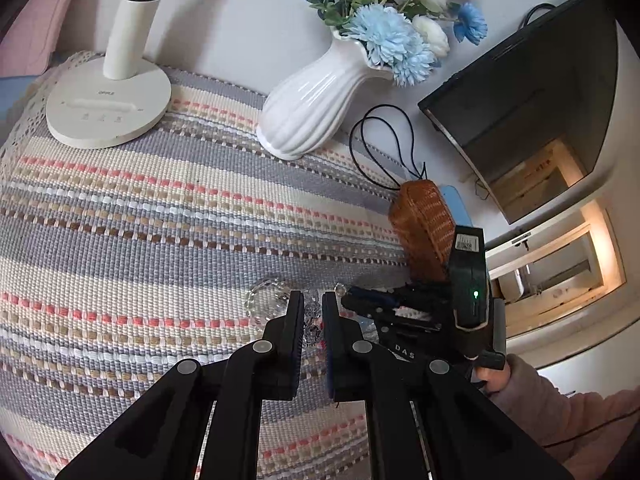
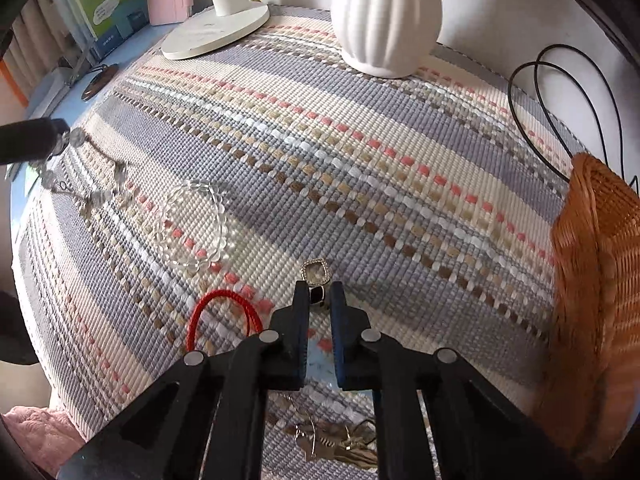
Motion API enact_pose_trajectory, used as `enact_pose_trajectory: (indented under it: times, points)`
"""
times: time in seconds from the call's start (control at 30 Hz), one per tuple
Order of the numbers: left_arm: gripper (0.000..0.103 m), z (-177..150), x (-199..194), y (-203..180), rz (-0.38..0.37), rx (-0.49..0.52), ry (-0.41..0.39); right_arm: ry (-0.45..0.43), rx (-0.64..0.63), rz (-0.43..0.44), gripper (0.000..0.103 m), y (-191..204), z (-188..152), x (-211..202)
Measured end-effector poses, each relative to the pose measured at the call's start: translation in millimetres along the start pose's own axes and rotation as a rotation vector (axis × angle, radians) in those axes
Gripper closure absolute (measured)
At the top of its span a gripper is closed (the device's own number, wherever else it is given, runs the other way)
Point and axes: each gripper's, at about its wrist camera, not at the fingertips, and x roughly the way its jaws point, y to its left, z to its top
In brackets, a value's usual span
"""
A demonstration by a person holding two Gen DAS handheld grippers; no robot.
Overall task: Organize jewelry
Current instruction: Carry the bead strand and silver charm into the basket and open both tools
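Observation:
My left gripper (image 1: 313, 304) is shut on a clear crystal bead chain (image 1: 312, 330), lifted just above the striped mat; the same chain (image 2: 80, 184) hangs from the left fingers (image 2: 36, 140) at the left edge of the right wrist view. A clear bead bracelet (image 1: 266, 298) lies on the mat, also seen in the right wrist view (image 2: 196, 226). My right gripper (image 2: 318, 294) is shut on a small watch (image 2: 316, 276) with a pale square face. A red cord bracelet (image 2: 224, 318) lies to its left. A woven brown basket (image 2: 596, 280) stands at the right, also in the left wrist view (image 1: 424, 228).
A white ribbed vase (image 1: 308, 114) with blue and white flowers and a white lamp base (image 1: 106, 102) stand at the back of the striped mat (image 1: 140, 220). A black cable (image 2: 560, 92) loops behind the basket. Gold-coloured jewelry (image 2: 336, 440) lies under my right gripper. Books (image 2: 104, 4) stand far left.

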Motion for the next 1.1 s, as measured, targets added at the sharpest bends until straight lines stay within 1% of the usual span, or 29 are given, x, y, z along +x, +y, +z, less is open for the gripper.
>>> enact_pose_trajectory:
  times: [0.03,0.13,0.23,0.33,0.4,0.47,0.53,0.57,0.67,0.77,0.87,0.93,1.0,1.1]
  points:
    - [0.094,0,-1,-2,-0.007,-0.001,-0.003,-0.002,0.013,0.01,0.092,-2,-2,-2]
    - [0.094,3,-2,-10,-0.014,0.013,-0.004,-0.026,0.093,0.092,0.093,-15,-12,-25]
    - [0.094,7,-4,-26,-0.02,0.055,-0.002,-0.077,0.143,0.123,0.093,-23,-17,-59]
    - [0.094,13,-5,-46,-0.083,0.081,-0.014,-0.123,0.154,0.111,0.093,-30,-21,-90]
    - [0.094,17,-3,-60,-0.097,0.103,-0.018,-0.157,0.169,0.1,0.093,-41,-24,-111]
    - [0.094,21,4,-82,-0.099,0.154,-0.014,-0.191,0.204,0.093,0.093,-54,-29,-131]
    - [0.094,26,14,-108,-0.108,0.206,-0.003,-0.236,0.259,0.1,0.093,-78,-38,-151]
    - [0.094,29,20,-118,-0.113,0.223,0.001,-0.249,0.279,0.096,0.093,-88,-37,-155]
    - [0.094,40,45,-154,-0.139,0.273,0.016,-0.293,0.361,0.039,0.092,-134,-53,-181]
    - [0.094,53,75,-187,-0.169,0.311,0.026,-0.297,0.44,0.023,0.092,-178,-67,-191]
    - [0.094,65,109,-220,-0.203,0.338,0.047,-0.261,0.537,0.013,0.092,-222,-77,-186]
    - [0.094,72,137,-239,-0.218,0.348,0.072,-0.241,0.567,0.012,0.092,-241,-83,-178]
    - [0.094,75,165,-252,-0.228,0.349,0.102,-0.211,0.598,0.029,0.092,-260,-88,-164]
    - [0.094,77,205,-263,-0.244,0.334,0.155,-0.17,0.605,0.015,0.092,-269,-93,-147]
